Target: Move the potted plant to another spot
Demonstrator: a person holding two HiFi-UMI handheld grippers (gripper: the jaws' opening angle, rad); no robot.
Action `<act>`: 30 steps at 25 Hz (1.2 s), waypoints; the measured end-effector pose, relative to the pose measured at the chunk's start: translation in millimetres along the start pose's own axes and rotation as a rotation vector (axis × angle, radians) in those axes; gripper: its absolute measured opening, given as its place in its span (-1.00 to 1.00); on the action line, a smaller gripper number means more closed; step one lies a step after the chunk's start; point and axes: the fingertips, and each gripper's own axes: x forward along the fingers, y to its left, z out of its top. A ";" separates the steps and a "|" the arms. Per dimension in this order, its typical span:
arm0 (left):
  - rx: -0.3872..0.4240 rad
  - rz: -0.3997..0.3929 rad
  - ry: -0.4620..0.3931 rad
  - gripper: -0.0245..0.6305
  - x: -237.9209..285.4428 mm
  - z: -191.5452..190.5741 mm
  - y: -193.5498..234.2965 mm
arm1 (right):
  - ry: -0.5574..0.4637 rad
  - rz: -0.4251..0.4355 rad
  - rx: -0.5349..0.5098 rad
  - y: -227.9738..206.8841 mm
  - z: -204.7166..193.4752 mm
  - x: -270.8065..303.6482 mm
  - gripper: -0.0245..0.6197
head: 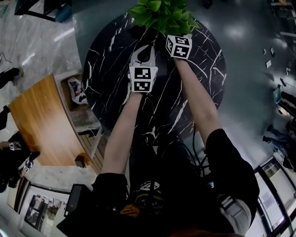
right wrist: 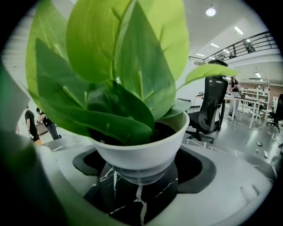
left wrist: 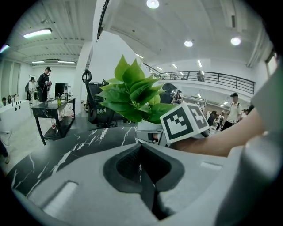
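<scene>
Black marble veined in white makes up the round counter (head: pixel 106 60), and the potted plant (head: pixel 162 14) stands upright close to its far edge, its white pot (right wrist: pixel 141 152) resting on the stone. Both of the person's bare forearms stretch forward over the counter from the near edge. The right forearm (head: pixel 199 102) reaches farther, up to the plant. The left forearm (head: pixel 122 129) stops short, over the middle of the counter, and sits a little to the left of the other. Both tools tip gently downward. The right tongs (right wrist: pixel 143 174) are spread wide with the lower part of the pot between the two jaws, which do not appear to press on it, and the leaves hang over the tool. The left tongs (left wrist: pixel 141 165) are closed with nothing between them, their tips meeting, and they point toward the plant from just behind the right tool's marker cube (left wrist: pixel 183 121).

As for the task, the pot is in nobody's grip and sits on the counter. These views do not settle whether this is the spot it leaves from or the one it was carried to. If the move is yet to come, what remains is to close the right tongs on the pot, lift it, carry it and set it down elsewhere.
</scene>
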 end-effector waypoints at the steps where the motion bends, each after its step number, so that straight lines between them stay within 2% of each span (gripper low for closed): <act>1: -0.009 0.006 -0.006 -0.91 -6.0 -0.3 3.5 | 0.002 0.008 -0.002 5.4 0.7 1.3 0.56; 7: -0.124 0.081 -0.021 -0.91 -62.7 -33.0 37.6 | 0.019 0.123 -0.071 75.2 -0.4 14.9 0.56; 19: -0.262 0.324 -0.107 -0.91 -224.8 -78.0 145.1 | 0.039 0.335 -0.186 283.5 -36.0 -12.8 0.56; 25: -0.328 0.417 -0.150 -0.91 -288.0 -107.2 164.0 | 0.068 0.460 -0.269 366.2 -68.6 -49.9 0.56; 30: -0.362 0.486 -0.164 -0.91 -331.7 -134.4 147.7 | 0.068 0.540 -0.301 400.7 -95.0 -95.2 0.56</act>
